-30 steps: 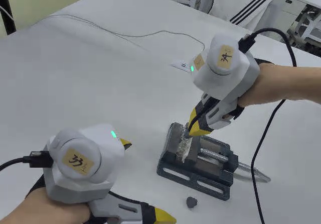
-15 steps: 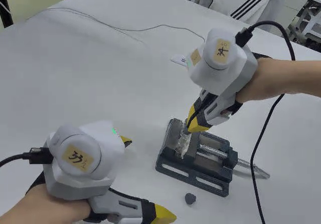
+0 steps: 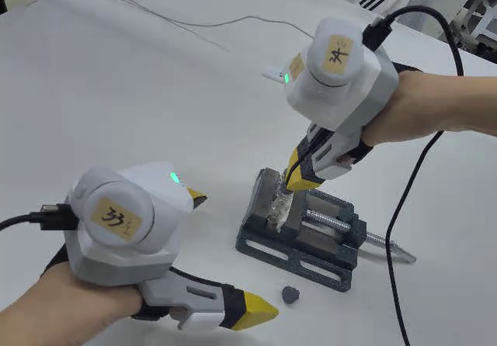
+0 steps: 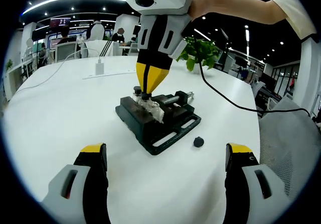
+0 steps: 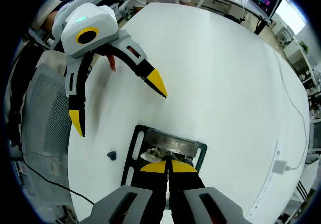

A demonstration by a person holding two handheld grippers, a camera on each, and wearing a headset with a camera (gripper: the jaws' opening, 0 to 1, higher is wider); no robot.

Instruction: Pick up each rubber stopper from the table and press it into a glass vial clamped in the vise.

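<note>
A black vise (image 3: 322,247) (image 4: 168,123) (image 5: 136,148) stands on the white table and clamps glass vials (image 3: 279,210) (image 4: 150,106). Dark stoppers (image 4: 137,90) sit on the vials. My right gripper (image 3: 292,186) (image 4: 149,87) (image 5: 168,165) points down with its jaws shut. Its yellow tips rest on the top of one vial, and nothing shows between them. One loose dark rubber stopper (image 3: 290,294) (image 4: 198,142) (image 5: 111,155) lies on the table in front of the vise. My left gripper (image 3: 231,254) (image 4: 165,151) (image 5: 119,108) hovers open left of the vise, holding nothing.
A white charger (image 3: 273,74) (image 4: 100,67) with its cable lies farther back on the table. The right gripper's black cable (image 3: 404,206) trails past the vise's screw handle (image 3: 392,247). A grey mesh chair (image 5: 47,128) stands at the table's edge.
The head camera has tilted, shifting the whole scene. My right gripper stays shut on top of the vial. More of the left gripper's lower finger shows, still open.
</note>
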